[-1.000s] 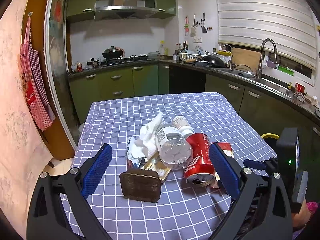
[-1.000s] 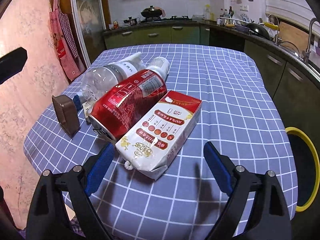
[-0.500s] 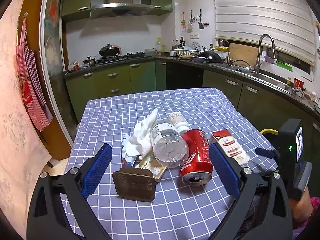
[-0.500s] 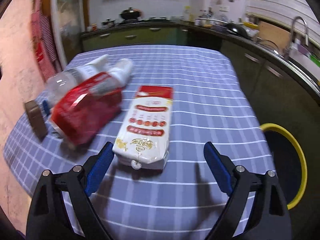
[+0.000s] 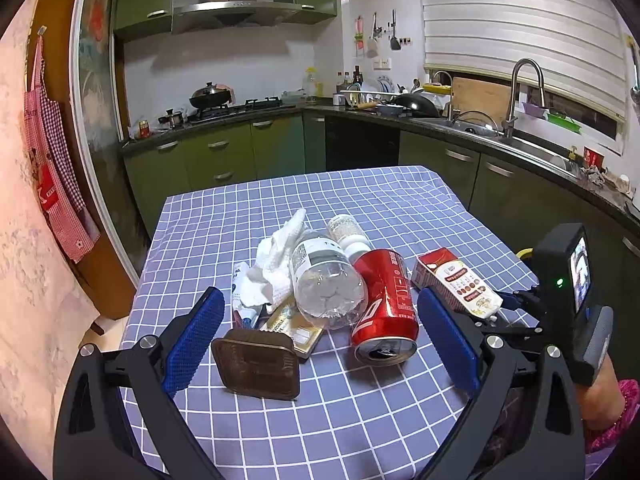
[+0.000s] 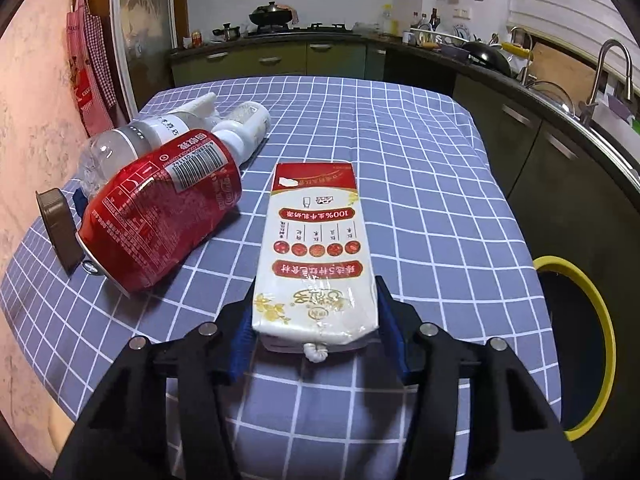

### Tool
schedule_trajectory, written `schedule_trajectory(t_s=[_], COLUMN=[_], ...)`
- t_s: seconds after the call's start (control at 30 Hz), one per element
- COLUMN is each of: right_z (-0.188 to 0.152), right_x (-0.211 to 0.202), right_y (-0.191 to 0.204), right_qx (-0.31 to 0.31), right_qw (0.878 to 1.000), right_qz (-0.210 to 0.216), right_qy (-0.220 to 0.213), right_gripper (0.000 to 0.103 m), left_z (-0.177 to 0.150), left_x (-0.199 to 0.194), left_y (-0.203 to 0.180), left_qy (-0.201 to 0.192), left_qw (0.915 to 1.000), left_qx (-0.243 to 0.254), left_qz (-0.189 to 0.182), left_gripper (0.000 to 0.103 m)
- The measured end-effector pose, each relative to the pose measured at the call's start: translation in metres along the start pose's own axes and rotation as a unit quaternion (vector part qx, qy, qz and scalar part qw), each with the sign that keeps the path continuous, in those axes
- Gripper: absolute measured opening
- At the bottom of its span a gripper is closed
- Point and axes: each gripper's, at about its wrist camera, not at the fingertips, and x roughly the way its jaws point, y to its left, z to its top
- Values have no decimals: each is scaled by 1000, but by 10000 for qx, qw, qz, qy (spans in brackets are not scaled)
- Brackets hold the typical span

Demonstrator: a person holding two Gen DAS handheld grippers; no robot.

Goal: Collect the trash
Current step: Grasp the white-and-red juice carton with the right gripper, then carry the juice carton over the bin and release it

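Note:
A red-and-white milk carton (image 6: 316,240) lies lengthwise on the blue checked tablecloth (image 6: 420,184). My right gripper (image 6: 316,328) is closing on the carton's near end, and its blue pads (image 6: 390,320) touch both sides. To the carton's left lie a dented red can (image 6: 160,208), a clear plastic bottle (image 6: 120,140) and a small white bottle (image 6: 244,124). My left gripper (image 5: 320,336) stands open with nothing in it, just short of the red can (image 5: 384,308), the clear bottle (image 5: 324,280), crumpled tissue (image 5: 272,264), a gold packet (image 5: 292,320) and a brown plastic tray (image 5: 256,364).
A dark bin with a yellow rim (image 6: 592,320) stands on the floor off the table's right edge. Green kitchen cabinets (image 5: 224,156) and a sink counter (image 5: 520,140) run behind and to the right. A red apron (image 5: 52,168) hangs on the left wall.
The right gripper has moved forward around the milk carton and narrowed onto it. The carton has swung away from the can to lie lengthwise. The left gripper has barely moved.

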Motion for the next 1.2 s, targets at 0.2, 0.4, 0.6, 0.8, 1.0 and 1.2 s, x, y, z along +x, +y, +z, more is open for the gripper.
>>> schedule_trajectory(t_s=[0.2, 0.4, 0.6, 0.8, 1.0, 1.2], right_z=[-1, -1, -12, -39, -58, -62], right_x=[-21, -57, -88, -76, -57, -57], right_y=[-19, -56, -120, -188, -224, -232], right_qx=[227, 540, 1070, 1621, 1744, 1779], right_qw=[9996, 9974, 9854, 9687, 9584, 9546], right_qz=[103, -159, -1090, -1850, -2258, -2386], right_qy=[-123, -440, -756, -349, -53, -140], right_gripper=[49, 49, 49, 49, 50, 64], left_z=[0, -1, -1, -4, -8, -8], left_x=[4, 5, 8, 15, 26, 39], left_y=[-2, -11, -25, -41, -50, -47], left_qy=[41, 69, 101, 202, 370, 538], left_qw=[10000, 9997, 9990, 9969, 9939, 9929], left_qx=[54, 185, 372, 616, 751, 568], left_qz=[-40, -118, -236, -445, -715, -895], left_gripper=[96, 96, 96, 96, 96, 96])
